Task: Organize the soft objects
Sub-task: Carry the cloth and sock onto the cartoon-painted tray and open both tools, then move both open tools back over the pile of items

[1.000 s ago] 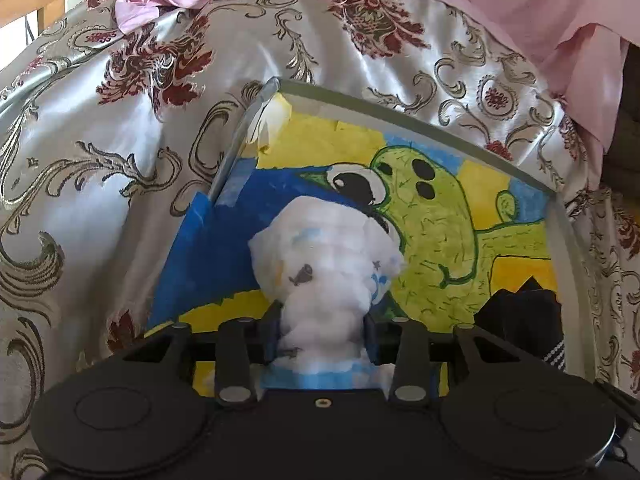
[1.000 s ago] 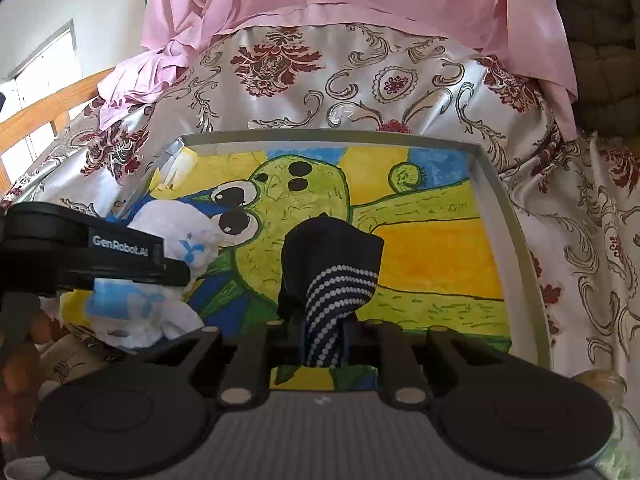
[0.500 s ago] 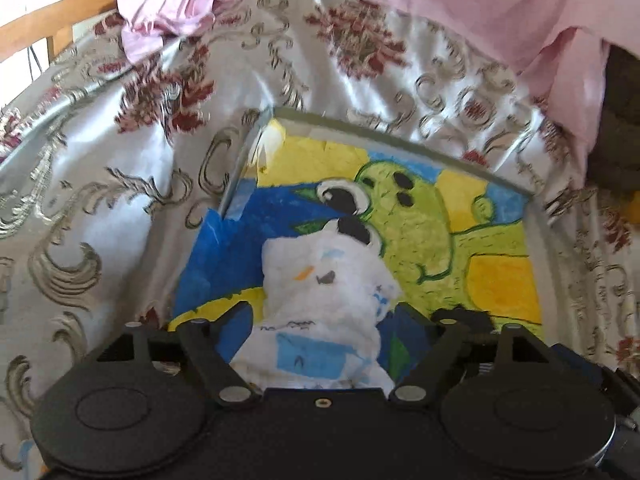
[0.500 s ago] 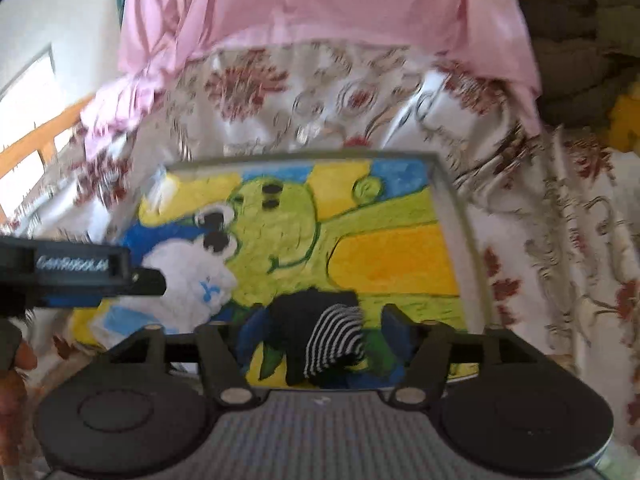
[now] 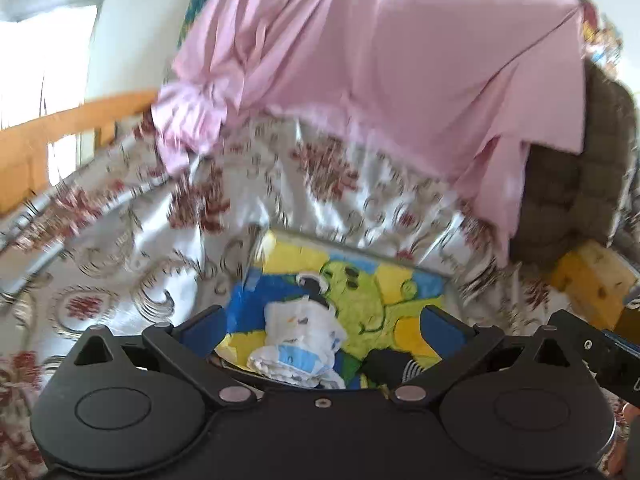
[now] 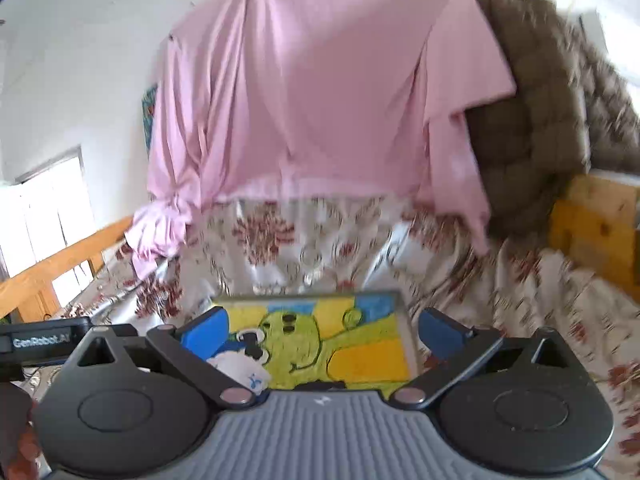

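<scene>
A white patterned cloth (image 5: 300,340) lies crumpled on a tray (image 5: 352,246) painted with a green cartoon figure. A dark striped sock (image 5: 390,364) lies beside it on the tray's near right. My left gripper (image 5: 322,326) is open and empty, raised above and behind the cloth. My right gripper (image 6: 322,328) is open and empty, also pulled back above the tray (image 6: 406,320); the white cloth (image 6: 240,368) shows at its lower left, and the sock is mostly hidden under its body.
The tray rests on a floral satin bedspread (image 5: 120,248). A pink sheet (image 6: 312,100) hangs behind. A brown quilted cushion (image 6: 560,120) and a wooden block (image 6: 592,232) stand at the right. A wooden rail (image 5: 60,140) runs along the left.
Both grippers opened and let go, the left of the white cloth, the right of the striped sock. Both then lifted and drew back from the tray.
</scene>
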Tool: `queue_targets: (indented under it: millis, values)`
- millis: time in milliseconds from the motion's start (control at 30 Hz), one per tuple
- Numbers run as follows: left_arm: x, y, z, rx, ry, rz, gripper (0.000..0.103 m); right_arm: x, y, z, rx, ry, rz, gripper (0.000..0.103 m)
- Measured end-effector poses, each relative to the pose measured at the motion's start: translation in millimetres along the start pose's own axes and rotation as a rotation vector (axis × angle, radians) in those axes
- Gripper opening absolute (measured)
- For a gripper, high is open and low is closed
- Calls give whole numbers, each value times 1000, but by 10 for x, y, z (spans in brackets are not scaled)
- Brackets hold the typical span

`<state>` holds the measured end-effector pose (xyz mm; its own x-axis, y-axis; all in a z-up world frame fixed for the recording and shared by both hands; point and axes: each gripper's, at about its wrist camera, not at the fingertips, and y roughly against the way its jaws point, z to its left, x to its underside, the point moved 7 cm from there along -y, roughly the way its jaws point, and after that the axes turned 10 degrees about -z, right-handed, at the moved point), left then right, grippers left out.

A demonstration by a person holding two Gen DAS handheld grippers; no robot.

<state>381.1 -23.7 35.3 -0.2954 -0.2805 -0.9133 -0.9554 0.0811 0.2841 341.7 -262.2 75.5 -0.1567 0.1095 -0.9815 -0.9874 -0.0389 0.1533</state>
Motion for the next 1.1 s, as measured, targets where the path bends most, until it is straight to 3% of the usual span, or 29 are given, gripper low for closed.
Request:
queue_targets:
  millis: [233, 467, 833, 1100]
  values:
    - [36, 769, -31, 11, -30, -152, 102, 16, 732, 58, 9, 66, -134, 103]
    - [273, 1299, -74, 43, -93, -196, 102, 249, 1313, 92, 11, 26, -143, 103]
    - [795, 1723, 24, 94, -151, -106, 102, 685, 1860, 117, 54, 22, -19, 103]
    - [1194, 1702, 201, 102, -148, 17, 102, 987, 1851, 106, 82, -7, 132, 103]
